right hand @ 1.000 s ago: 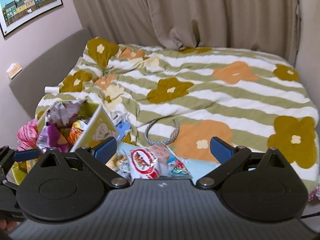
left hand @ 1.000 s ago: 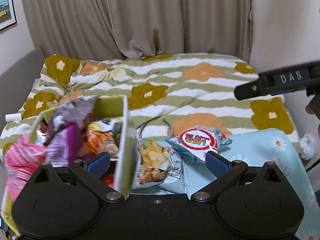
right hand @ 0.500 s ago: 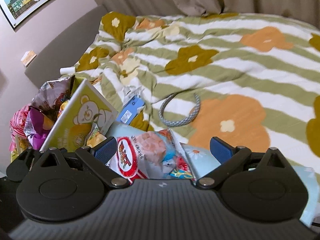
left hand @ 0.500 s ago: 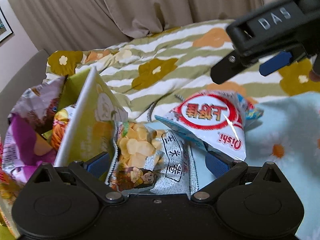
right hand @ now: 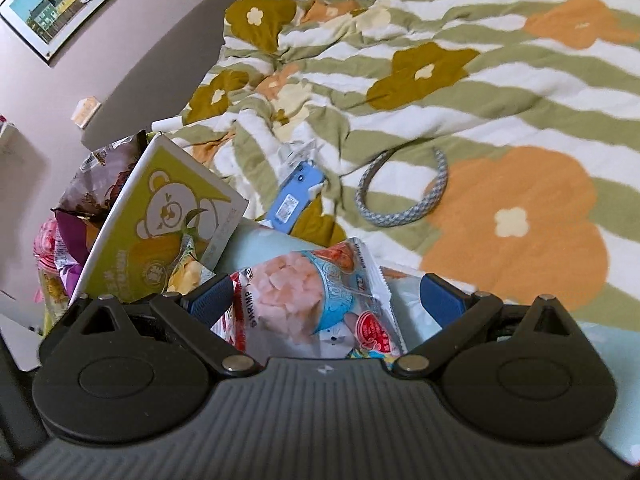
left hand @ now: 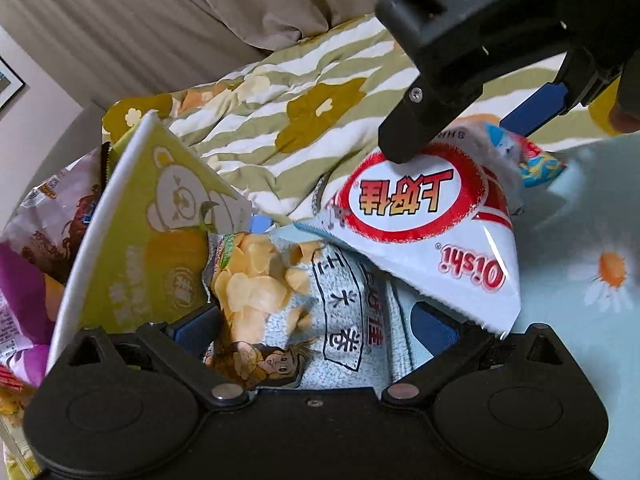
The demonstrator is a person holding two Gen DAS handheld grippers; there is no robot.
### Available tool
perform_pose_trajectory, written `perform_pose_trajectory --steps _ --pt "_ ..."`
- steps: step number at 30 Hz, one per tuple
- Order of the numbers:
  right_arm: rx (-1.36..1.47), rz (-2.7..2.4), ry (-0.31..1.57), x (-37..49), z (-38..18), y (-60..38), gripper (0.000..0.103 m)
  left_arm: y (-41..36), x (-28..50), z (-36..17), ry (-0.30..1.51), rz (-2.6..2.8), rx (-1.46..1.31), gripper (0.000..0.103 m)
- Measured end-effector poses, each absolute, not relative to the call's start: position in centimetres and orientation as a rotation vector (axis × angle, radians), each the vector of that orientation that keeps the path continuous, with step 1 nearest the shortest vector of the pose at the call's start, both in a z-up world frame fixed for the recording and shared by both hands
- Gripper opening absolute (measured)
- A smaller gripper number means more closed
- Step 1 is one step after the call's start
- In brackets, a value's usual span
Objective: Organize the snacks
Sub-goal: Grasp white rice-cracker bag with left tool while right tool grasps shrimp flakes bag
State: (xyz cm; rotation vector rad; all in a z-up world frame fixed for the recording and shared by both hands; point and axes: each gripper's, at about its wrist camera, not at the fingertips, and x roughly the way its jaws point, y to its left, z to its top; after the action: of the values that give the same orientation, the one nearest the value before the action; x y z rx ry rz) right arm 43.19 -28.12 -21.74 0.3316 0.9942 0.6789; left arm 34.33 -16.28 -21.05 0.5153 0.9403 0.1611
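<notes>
A white and red Oishi shrimp bag [left hand: 432, 220] lies on top of a potato chip bag [left hand: 260, 300] on a light blue daisy cloth [left hand: 580, 280]. My left gripper [left hand: 314, 320] is open, low over the chip bag, its blue pads on either side of it. My right gripper [right hand: 324, 296] is open too, and straddles the shrimp bag [right hand: 312, 304]. In the left wrist view one of its fingers [left hand: 424, 116] touches the bag's far end. A green bear-printed box [left hand: 160, 232] at the left holds several snack bags [left hand: 40, 240].
The box [right hand: 168, 220] stands tilted right beside the two bags. Behind them spreads a green striped flowered quilt [right hand: 460, 80] with a blue packet [right hand: 296, 196] and a grey braided headband [right hand: 404, 192] on it. Curtains hang at the back.
Both grippers have dropped down and forward onto the pile. The right one now straddles the shrimp bag and the left one the chip bag. Both stayed open.
</notes>
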Motion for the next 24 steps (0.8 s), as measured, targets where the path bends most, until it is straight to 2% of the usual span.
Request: perform_pose_trajectory --steps 5,9,13,24 --pt "0.321 0.712 1.048 43.1 -22.9 -27.5 0.103 -15.8 34.3 -21.3 0.952 0.143 0.485 0.100" --pt "0.332 0.719 1.050 42.6 -23.3 -27.7 0.103 -15.3 34.1 -20.9 0.949 0.122 0.475 0.092" --pt "0.321 0.715 1.050 42.4 -23.2 -27.6 0.103 -14.7 33.6 -20.1 0.938 0.113 0.469 0.080" --pt "0.324 0.689 1.044 41.1 -22.8 -27.6 0.103 -14.7 32.5 -19.0 0.908 0.074 0.473 0.065"
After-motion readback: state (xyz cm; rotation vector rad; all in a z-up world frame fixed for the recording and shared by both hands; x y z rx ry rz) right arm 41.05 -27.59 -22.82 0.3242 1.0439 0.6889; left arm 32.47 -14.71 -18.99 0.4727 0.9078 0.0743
